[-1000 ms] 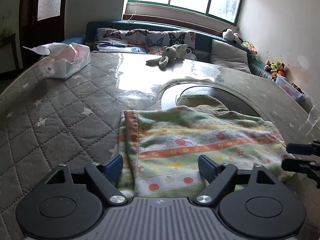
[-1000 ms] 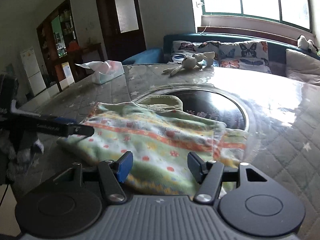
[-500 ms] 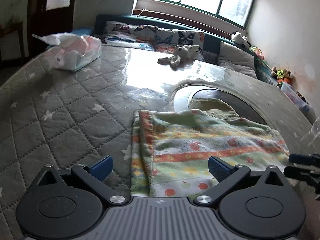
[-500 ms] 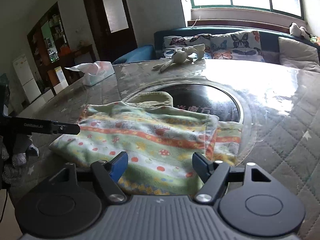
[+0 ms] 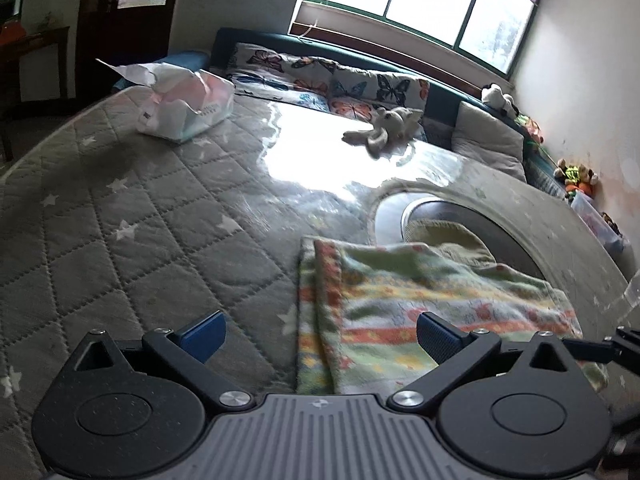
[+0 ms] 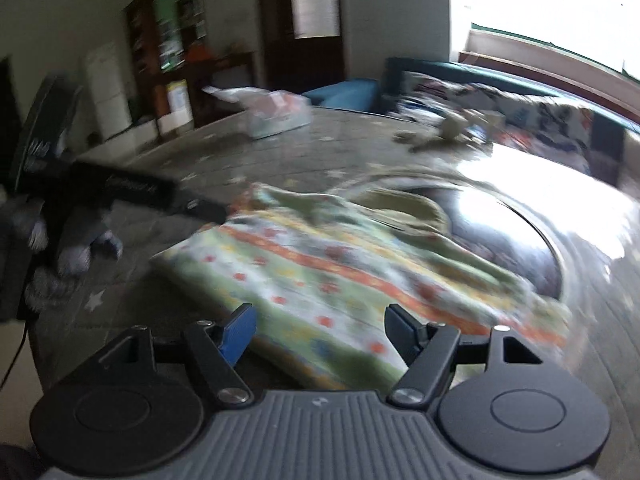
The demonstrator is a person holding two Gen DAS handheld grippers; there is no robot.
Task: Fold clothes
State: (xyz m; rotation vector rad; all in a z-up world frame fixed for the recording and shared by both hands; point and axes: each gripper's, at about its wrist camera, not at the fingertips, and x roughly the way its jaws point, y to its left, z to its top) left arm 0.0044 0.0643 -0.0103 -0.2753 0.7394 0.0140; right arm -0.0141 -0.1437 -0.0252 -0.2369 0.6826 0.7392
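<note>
Two grippers hang over the grey quilted star-patterned table [image 5: 132, 248], each with fingers spread wide and holding nothing. Between and ahead of the left gripper [image 5: 320, 330] lies the folded green fleece garment with orange and yellow stripes [image 5: 420, 308], flat on the table, its far edge overlapping the dark round inset [image 5: 500, 224]. From the blurred right view, the right gripper [image 6: 322, 326] hovers at the garment's near edge [image 6: 328, 276]. Farther back sit a white tissue pack [image 5: 184, 108] and a grey plush rabbit [image 5: 384, 130]
</note>
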